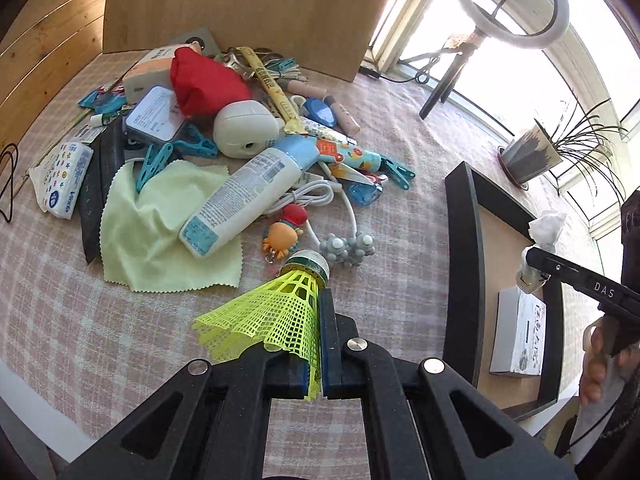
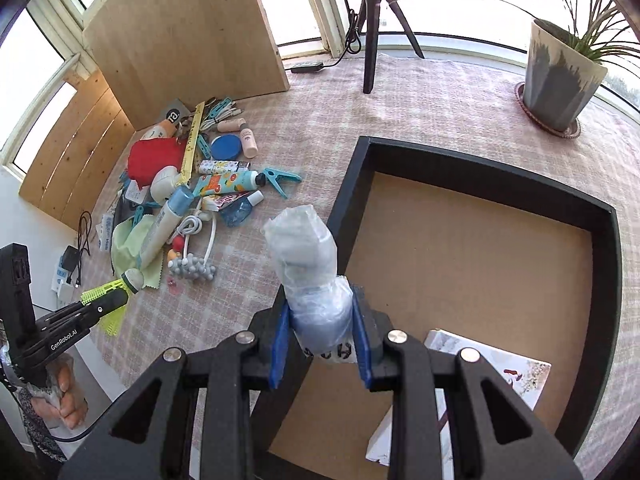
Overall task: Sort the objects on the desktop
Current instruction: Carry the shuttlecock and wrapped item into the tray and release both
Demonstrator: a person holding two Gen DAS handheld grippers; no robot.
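Note:
My left gripper [image 1: 320, 300] is shut on the skirt of a yellow shuttlecock [image 1: 280, 312], held just above the checked cloth in front of the pile of desk items [image 1: 240, 196]. The right wrist view shows this gripper [image 2: 120, 298] with the shuttlecock [image 2: 132, 278] at the far left. My right gripper [image 2: 320, 300] is shut on a bundle wrapped in clear plastic [image 2: 304, 248] and hangs over the left rim of a black tray [image 2: 472, 160] with a brown floor. From the left wrist, that gripper [image 1: 532, 256] and bundle [image 1: 546, 228] show above the tray [image 1: 460, 240].
A white box [image 2: 480, 360] lies in the tray's near corner. The pile holds a red cloth [image 1: 204, 80], a pale green cloth [image 1: 160, 232], tubes, clips and cables. A wooden board [image 2: 180, 32], a tripod [image 2: 372, 20] and a potted plant [image 2: 560, 76] stand at the back.

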